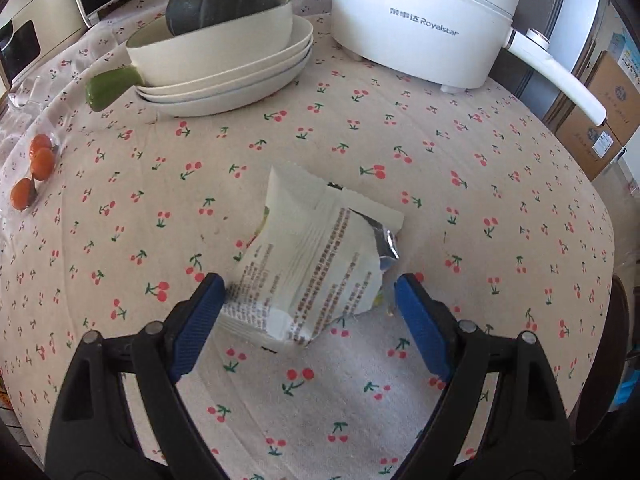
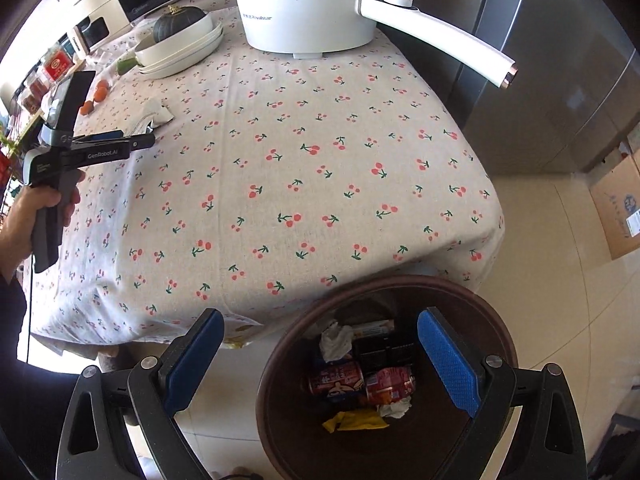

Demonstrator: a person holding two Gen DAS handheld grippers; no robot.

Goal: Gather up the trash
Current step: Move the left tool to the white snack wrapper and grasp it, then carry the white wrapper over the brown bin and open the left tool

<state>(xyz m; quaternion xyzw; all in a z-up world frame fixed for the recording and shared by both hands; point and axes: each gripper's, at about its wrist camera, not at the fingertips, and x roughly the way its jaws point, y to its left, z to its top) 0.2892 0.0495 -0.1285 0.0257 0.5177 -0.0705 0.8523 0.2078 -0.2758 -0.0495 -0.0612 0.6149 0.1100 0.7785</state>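
Observation:
An empty white snack wrapper (image 1: 316,256) with brown print and a torn foil edge lies on the cherry-print tablecloth (image 1: 460,208). My left gripper (image 1: 308,292) is open, its blue pads either side of the wrapper's near end; the left pad touches it. In the right wrist view the left gripper (image 2: 140,138) reaches toward the wrapper (image 2: 158,112). My right gripper (image 2: 320,344) is open and empty above the round brown trash bin (image 2: 280,420), which holds cans, tissues and a yellow wrapper.
A white Royalstar electric pot (image 1: 420,20) with a long handle (image 2: 440,36) stands at the back. Stacked white plates and a bowl with a dark green squash (image 1: 224,40), a green vegetable (image 1: 112,86) and small oranges (image 1: 36,168) sit left. Cardboard boxes (image 1: 600,112) stand on the floor right.

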